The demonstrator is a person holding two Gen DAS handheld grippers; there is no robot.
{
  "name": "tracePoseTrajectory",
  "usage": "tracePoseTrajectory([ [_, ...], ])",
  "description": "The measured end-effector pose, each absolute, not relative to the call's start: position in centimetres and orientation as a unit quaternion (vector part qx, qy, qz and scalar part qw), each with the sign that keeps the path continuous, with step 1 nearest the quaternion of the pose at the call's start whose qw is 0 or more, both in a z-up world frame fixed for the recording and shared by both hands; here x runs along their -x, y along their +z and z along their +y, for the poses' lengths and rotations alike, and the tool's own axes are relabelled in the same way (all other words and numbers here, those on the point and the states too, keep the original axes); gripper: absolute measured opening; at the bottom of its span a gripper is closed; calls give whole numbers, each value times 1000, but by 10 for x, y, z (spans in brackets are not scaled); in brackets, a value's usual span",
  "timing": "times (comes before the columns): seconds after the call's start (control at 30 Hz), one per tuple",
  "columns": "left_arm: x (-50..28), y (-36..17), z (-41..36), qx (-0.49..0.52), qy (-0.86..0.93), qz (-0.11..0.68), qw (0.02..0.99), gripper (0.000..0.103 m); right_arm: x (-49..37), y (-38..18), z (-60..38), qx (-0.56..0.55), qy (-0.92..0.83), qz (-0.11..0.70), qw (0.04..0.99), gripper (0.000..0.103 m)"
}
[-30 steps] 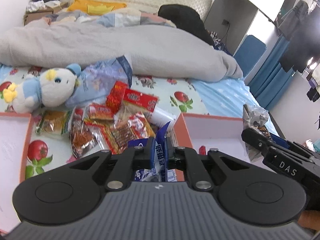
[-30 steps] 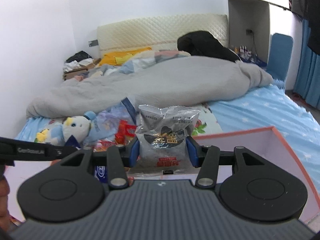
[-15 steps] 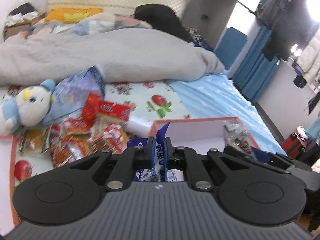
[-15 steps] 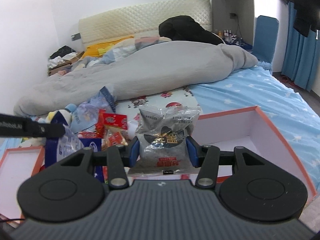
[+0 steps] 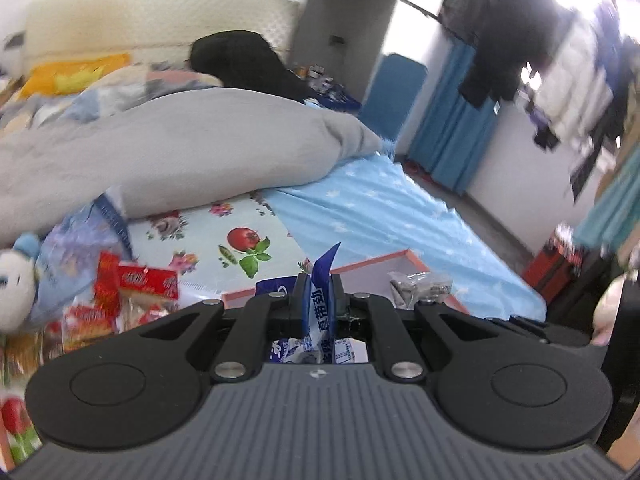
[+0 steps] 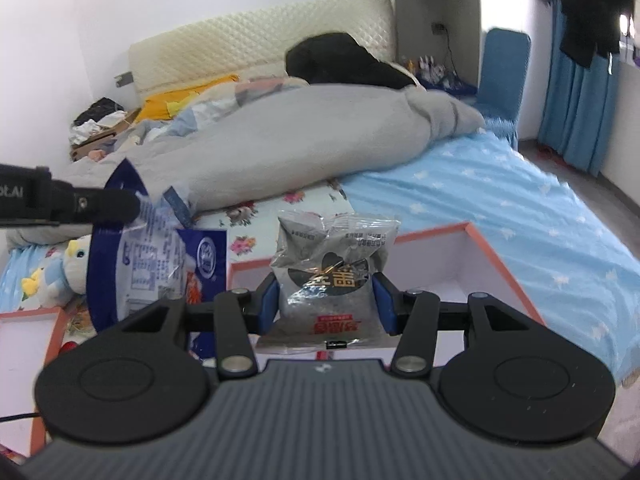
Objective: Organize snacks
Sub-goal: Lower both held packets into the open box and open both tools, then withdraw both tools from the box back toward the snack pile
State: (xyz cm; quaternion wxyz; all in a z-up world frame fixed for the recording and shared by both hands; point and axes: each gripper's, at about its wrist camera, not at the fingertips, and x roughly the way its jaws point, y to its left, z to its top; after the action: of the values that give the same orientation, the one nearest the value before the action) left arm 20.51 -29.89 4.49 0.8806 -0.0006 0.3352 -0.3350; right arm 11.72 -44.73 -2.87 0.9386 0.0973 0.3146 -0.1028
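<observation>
My left gripper (image 5: 319,294) is shut on the top seam of a blue and white snack bag (image 5: 320,300), which hangs below it over the orange-rimmed white box (image 5: 372,261). The right wrist view shows that same blue and white bag (image 6: 148,256) dangling from the left gripper (image 6: 120,204) at the left. My right gripper (image 6: 328,300) is shut on a grey snack packet (image 6: 332,264), held upright above the near edge of the orange-rimmed box (image 6: 472,232). The grey packet (image 5: 420,286) peeks out at the right in the left wrist view.
A heap of red and orange snack packs (image 5: 120,300) lies on the fruit-print sheet (image 5: 224,240), beside a plush toy (image 5: 12,288). A second orange-rimmed box (image 6: 24,320) sits at the left. A grey duvet (image 6: 300,152) covers the bed behind.
My left gripper has swung right and upward with the blue and white bag, from over the snack heap to over the box. The right gripper has shifted a little, still holding the grey packet.
</observation>
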Motion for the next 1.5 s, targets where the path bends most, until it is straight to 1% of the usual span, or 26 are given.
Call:
tracePoseTrajectory([
  [0.1, -215, 32, -322, -29, -348, 353, 868, 10, -122, -45, -459, -108, -108, 344, 927, 52],
  [0.4, -243, -24, -371, -64, -366, 451, 812, 10, -124, -92, -478, -125, -123, 414, 893, 52],
  [0.57, -242, -39, -380, -88, -364, 464, 803, 11, -119, -103, -477, -136, -117, 429, 885, 53],
  [0.7, -246, -44, -379, -84, -362, 483, 793, 12, -117, -103, -478, -144, -117, 431, 883, 53],
  [0.73, -247, -44, -379, -85, -362, 485, 792, 14, -116, -103, -478, -143, -118, 432, 883, 54],
  [0.77, -247, -43, -378, -87, -360, 484, 793, 24, -115, -101, -478, -144, -120, 428, 884, 62],
  [0.8, -246, -41, -377, -91, -357, 481, 795, 43, -115, -99, -479, -145, -123, 424, 885, 67],
  [0.83, -245, -39, -376, -97, -351, 477, 800, 53, -115, -95, -479, -144, -126, 419, 888, 70],
  [0.87, -244, -37, -374, -98, -347, 468, 807, 61, -114, -91, -478, -142, -129, 414, 890, 70],
  [1.17, -235, 3, -347, -85, -359, 414, 832, 62, -106, -47, -469, -130, -130, 354, 917, 70],
  [1.37, -221, 34, -313, -76, -357, 359, 859, 62, -95, -13, -449, -118, -129, 300, 938, 70],
  [1.5, -204, 45, -288, -74, -353, 330, 872, 62, -87, 1, -432, -116, -124, 275, 946, 70],
])
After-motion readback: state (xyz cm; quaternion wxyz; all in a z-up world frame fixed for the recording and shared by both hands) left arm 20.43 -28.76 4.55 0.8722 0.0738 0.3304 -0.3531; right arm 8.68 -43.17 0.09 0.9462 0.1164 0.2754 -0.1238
